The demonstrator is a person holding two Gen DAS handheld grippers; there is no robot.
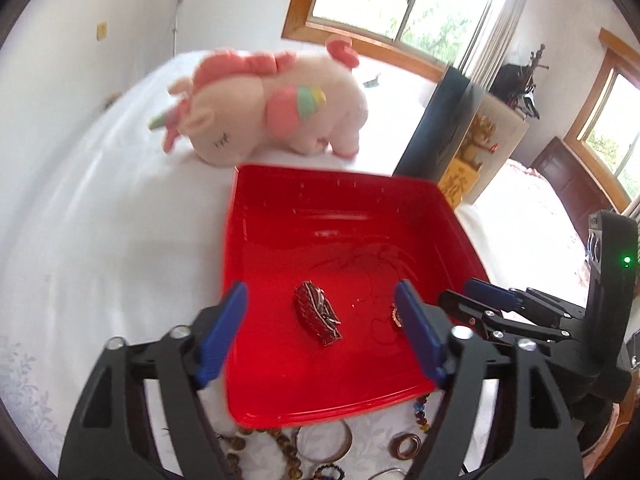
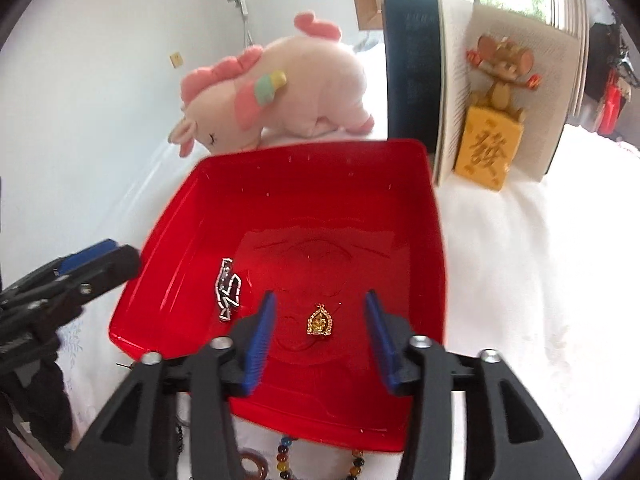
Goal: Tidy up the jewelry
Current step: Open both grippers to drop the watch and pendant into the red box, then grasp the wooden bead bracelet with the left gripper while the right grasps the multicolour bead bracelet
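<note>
A red plastic tray sits on a white cloth. Inside it lies a dark beaded bracelet, loose on the tray floor. A gold pendant on a thin chain rests to its right, and shows only as a sliver behind a finger in the left wrist view. My left gripper is open above the bracelet without touching it. My right gripper is open with the pendant lying free between its fingers. The right gripper also shows at the tray's right rim.
Several bead bracelets, a silver bangle and a brown ring lie on the cloth in front of the tray. Behind it are a pink plush unicorn, an open book and a mouse figurine.
</note>
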